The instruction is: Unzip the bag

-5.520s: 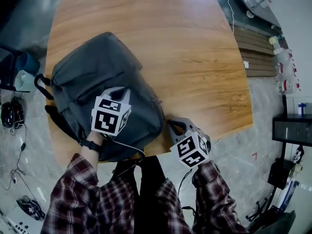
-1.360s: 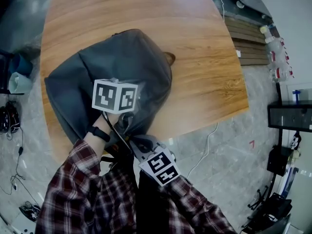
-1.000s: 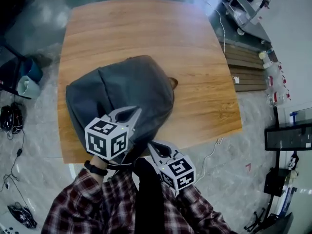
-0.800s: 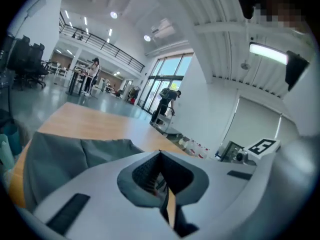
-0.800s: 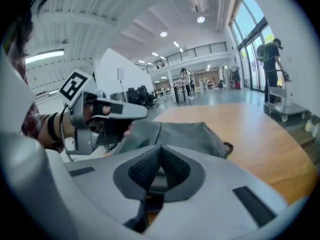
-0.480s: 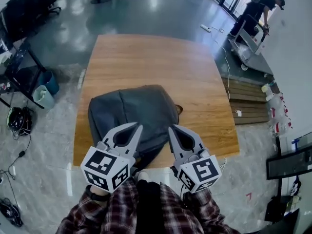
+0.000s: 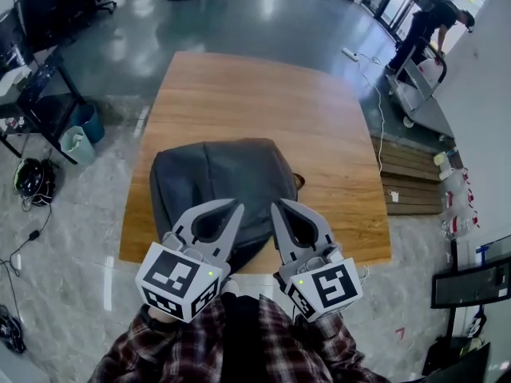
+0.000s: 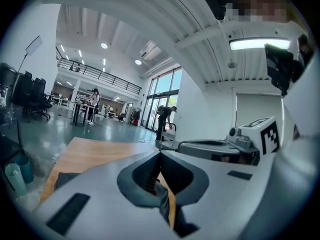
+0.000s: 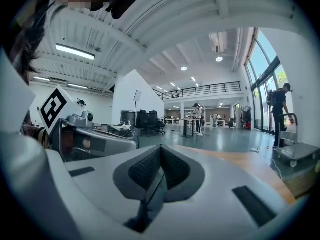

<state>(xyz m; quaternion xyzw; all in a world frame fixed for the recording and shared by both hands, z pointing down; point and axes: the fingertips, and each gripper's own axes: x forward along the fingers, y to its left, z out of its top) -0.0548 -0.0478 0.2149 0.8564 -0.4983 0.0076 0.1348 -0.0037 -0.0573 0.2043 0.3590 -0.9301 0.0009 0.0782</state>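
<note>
A dark grey backpack (image 7: pixel 215 183) lies flat on the near half of the wooden table (image 7: pixel 263 102); I cannot make out its zipper. My left gripper (image 7: pixel 238 207) is shut and empty, held in the air over the bag's near edge. Beside it my right gripper (image 7: pixel 276 205) is also shut with nothing in it. In the left gripper view the shut jaws (image 8: pixel 160 152) point level across the table (image 8: pixel 95 153), with the right gripper (image 8: pixel 220 149) alongside. The right gripper view shows its shut jaws (image 9: pixel 161 147) and the left gripper (image 9: pixel 95 141).
The table's near edge (image 7: pixel 335 266) lies just under the grippers. On the floor to the left stand bins (image 7: pixel 80 138) and cables. A wooden pallet (image 7: pixel 409 175) lies to the right. A person with a cart (image 7: pixel 427 26) stands far off.
Both grippers have left the bag's near edge and come up side by side, empty. The head view has lifted and shows the whole table. Little has moved in the last half second.
</note>
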